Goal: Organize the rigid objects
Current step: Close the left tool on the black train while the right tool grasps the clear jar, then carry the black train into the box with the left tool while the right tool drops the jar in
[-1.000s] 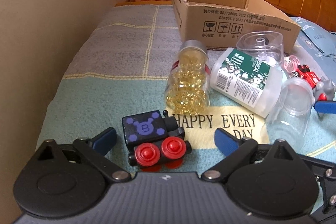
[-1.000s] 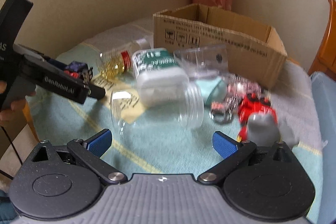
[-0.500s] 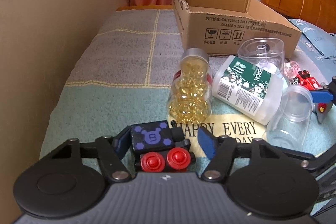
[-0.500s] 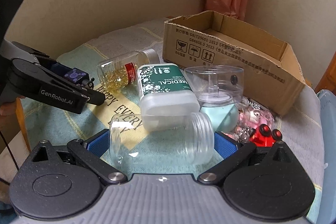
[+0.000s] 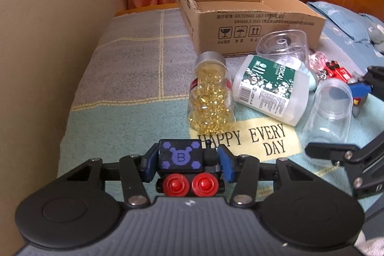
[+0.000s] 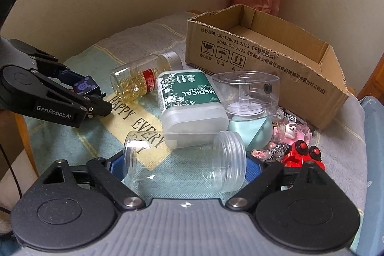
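My left gripper (image 5: 188, 163) is shut on a small black toy train (image 5: 182, 160) with a purple "B" block and red wheels, at the near left of the cloth; it also shows in the right wrist view (image 6: 85, 86). My right gripper (image 6: 184, 166) has closed its blue pads on the ends of a clear plastic jar (image 6: 186, 166) lying on its side; the jar shows in the left wrist view (image 5: 328, 109). An open cardboard box (image 5: 240, 13) stands at the back and looks empty inside (image 6: 264, 44).
On the cloth lie a bottle of yellow capsules (image 5: 211, 97), a white and green cotton swab tub (image 5: 268, 90), a clear dispenser (image 6: 247, 90) on a teal base, a pink keyring (image 6: 290, 131) and a red toy car (image 6: 302, 155). The wall is at left.
My left gripper closed onto the toy train. My right gripper moved forward around the clear jar and closed on it.
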The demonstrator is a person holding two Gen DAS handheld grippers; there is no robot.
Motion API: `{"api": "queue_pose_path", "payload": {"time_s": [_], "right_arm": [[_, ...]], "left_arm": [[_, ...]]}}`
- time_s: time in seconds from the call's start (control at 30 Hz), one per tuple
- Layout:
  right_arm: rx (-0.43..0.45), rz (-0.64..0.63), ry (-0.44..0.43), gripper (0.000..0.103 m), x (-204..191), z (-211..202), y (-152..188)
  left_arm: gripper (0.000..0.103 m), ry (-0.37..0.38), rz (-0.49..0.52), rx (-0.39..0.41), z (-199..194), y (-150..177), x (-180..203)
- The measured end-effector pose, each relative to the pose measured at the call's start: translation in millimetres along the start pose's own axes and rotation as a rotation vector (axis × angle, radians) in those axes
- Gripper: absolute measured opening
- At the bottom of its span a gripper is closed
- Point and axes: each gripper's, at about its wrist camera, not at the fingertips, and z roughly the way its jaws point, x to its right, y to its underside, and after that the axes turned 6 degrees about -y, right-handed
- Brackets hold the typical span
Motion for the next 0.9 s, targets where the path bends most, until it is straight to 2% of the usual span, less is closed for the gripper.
{"api": "queue_pose_path", "payload": {"time_s": [0.23,0.47,0.63,0.9], "right_arm": [[0.016,0.021,-0.034,0.093,8,-19,-6],[0.079,0.042,-0.046,0.093,25,-43,-29],[0.145,0.061,-0.018,0.093,46,-57,-51],[0.196,0.110,0.020,0.093,91,-54,-89]], "left_arm": [[0.050,0.034,0.049,0.044,-25,-18,-2],[0.050,0.077,0.109,0.091,-38,-59,3],[0.050,0.125,0.135,0.109,-33,-97,13],[0.050,0.143,0.190,0.139,-7,-165,36]]}}
